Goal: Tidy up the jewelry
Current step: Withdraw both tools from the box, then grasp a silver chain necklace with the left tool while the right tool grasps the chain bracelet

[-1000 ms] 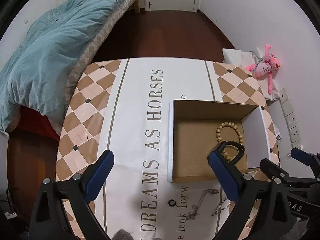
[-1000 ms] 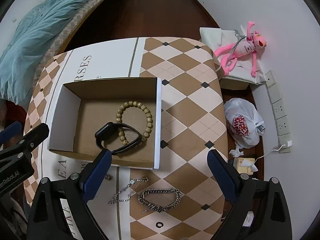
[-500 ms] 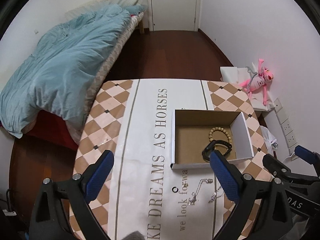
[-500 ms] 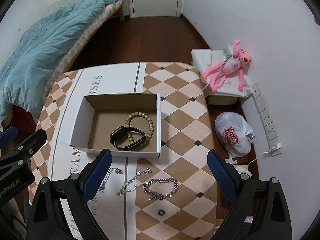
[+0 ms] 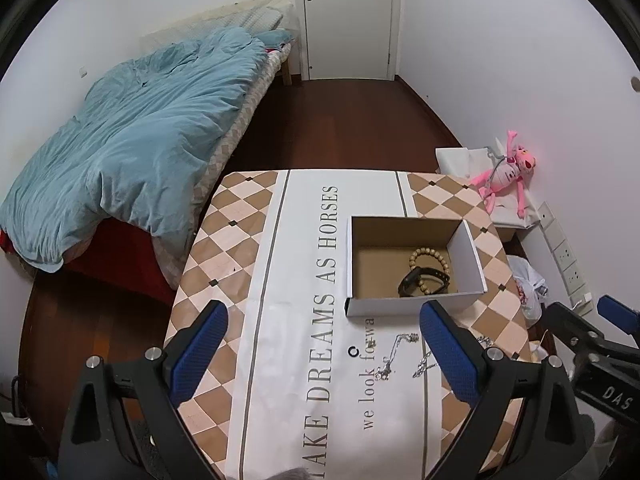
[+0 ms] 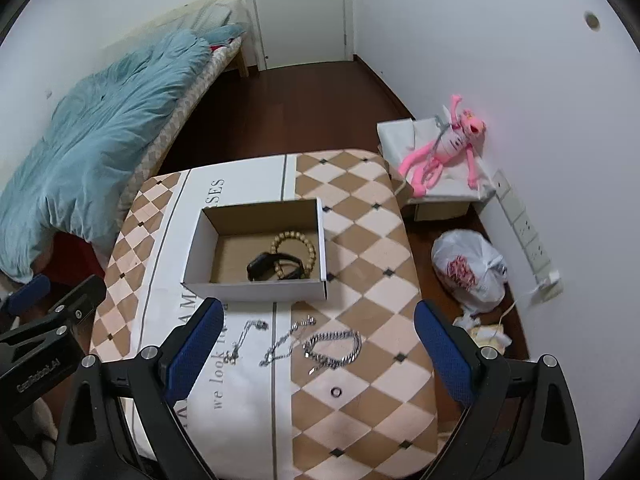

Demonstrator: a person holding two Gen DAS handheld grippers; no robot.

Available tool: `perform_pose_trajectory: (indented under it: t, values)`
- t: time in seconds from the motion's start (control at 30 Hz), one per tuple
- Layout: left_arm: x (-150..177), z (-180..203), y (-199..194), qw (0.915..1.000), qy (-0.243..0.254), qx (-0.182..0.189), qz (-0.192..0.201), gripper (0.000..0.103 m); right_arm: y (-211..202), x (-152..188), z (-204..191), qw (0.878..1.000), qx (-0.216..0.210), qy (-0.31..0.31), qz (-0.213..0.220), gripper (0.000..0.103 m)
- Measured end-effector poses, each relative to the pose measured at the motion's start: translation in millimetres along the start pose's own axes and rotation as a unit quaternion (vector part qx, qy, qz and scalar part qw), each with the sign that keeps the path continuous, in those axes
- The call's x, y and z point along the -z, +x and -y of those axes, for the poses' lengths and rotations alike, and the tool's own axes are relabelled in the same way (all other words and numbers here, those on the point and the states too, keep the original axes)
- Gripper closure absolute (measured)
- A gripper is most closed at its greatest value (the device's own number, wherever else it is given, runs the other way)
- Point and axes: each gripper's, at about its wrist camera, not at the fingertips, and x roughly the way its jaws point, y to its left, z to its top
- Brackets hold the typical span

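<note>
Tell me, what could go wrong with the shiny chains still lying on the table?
The two thin silver necklaces lie close together, so grabbing one might snag the other or the chunky chain bracelet beside them. The small black ring lies flat on the cloth, so the open right tool could push it away. The cardboard box looks light and might slide if bumped.
</note>
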Motion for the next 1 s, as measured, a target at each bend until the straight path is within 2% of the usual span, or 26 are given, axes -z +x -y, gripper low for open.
perform_pose_trajectory:
  t: [0.17, 0.37, 0.4, 0.57, 0.7, 0.8, 0.83, 0.87, 1.0]
  values:
    - [25.3, 3.8, 23.9, 0.9997, 0.009, -0.006, -0.022, 0.005, 37.1, 33.2, 28.7, 0.998, 0.007, 0.039, -0.047, 0.006]
    - [61.9, 1.5, 73.1, 0.9964, 0.004, -0.028, -0.08, 0.005, 103.0, 64.5, 62.8, 0.992, 0.004, 0.084, -0.097, 0.008]
    - [66.6, 0.4, 79.7, 0.9958, 0.003, -0.029, -0.087, 0.005, 111.6, 67.1, 67.1, 0.991, 0.002, 0.09, -0.101, 0.014]
    - [81.5, 0.1, 108.3, 0.9929, 0.003, -0.037, -0.113, 0.005, 158.0, 73.3, 76.5, 0.987, 0.0, 0.099, -0.127, 0.028]
    - [78.6, 10.8, 119.7, 0.9924, 0.017, -0.034, -0.117, 0.005, 172.4, 72.5, 65.8, 0.99, 0.005, 0.074, -0.119, 0.039]
    - [72.6, 22.3, 123.7, 0.9925, 0.033, -0.028, -0.114, 0.005, 175.6, 72.8, 53.2, 0.992, 0.031, 0.041, -0.113, 0.065]
    - [70.3, 26.9, 124.2, 0.9926, 0.038, -0.025, -0.112, 0.006, 175.9, 73.1, 51.5, 0.993, 0.039, 0.034, -0.11, 0.085]
    - [68.4, 30.9, 125.0, 0.9927, 0.043, -0.022, -0.11, 0.006, 176.2, 73.1, 51.6, 0.993, 0.037, 0.031, -0.11, 0.095]
    - [62.3, 53.9, 129.1, 0.9917, 0.076, 0.002, -0.104, 0.006, 168.1, 71.1, 69.6, 0.992, 0.037, 0.055, -0.103, 0.095]
